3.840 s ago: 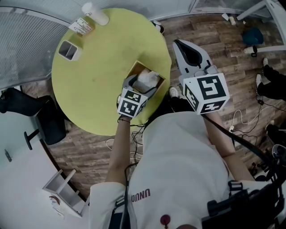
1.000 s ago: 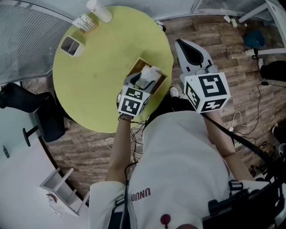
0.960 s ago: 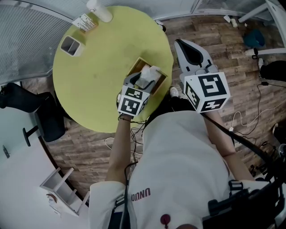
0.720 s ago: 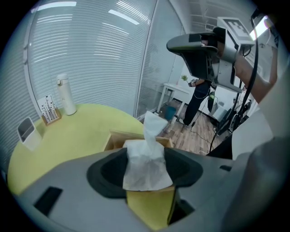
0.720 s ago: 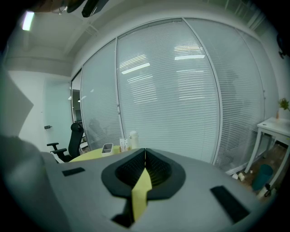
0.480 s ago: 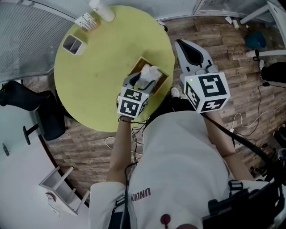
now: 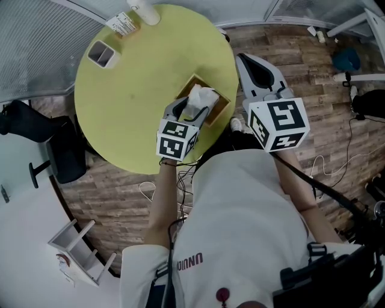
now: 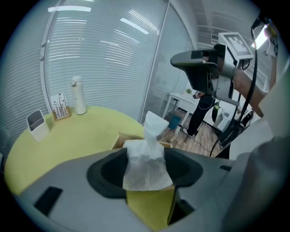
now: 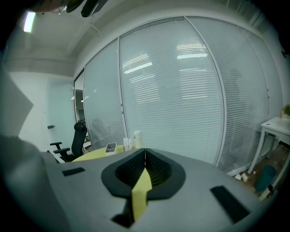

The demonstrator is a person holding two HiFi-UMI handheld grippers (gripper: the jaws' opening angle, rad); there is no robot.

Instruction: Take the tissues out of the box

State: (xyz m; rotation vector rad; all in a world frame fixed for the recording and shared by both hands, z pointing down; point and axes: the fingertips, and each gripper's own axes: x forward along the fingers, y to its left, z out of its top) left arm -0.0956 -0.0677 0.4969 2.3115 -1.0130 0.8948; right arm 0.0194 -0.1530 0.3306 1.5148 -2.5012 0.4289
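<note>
- Since a few seconds back, the tissue [image 7: 201,96] in your left gripper [image 7: 191,111] has gone from a flat crumple in the box [image 7: 220,106] to a taller peak sticking up out of it.
- Round yellow table [image 7: 138,78] fills the upper left of the head view, with the box near the edge closest to you.
- Your right gripper [image 7: 242,60] hangs off the table over the wood floor [image 7: 289,66], jaws pressed together with nothing between them.
- Left gripper's jaws are pinching that tissue bunch just above the box.
- Far side of the table has a white bottle [image 7: 144,11], card stand [image 7: 124,24] and little white holder [image 7: 100,54].
</note>
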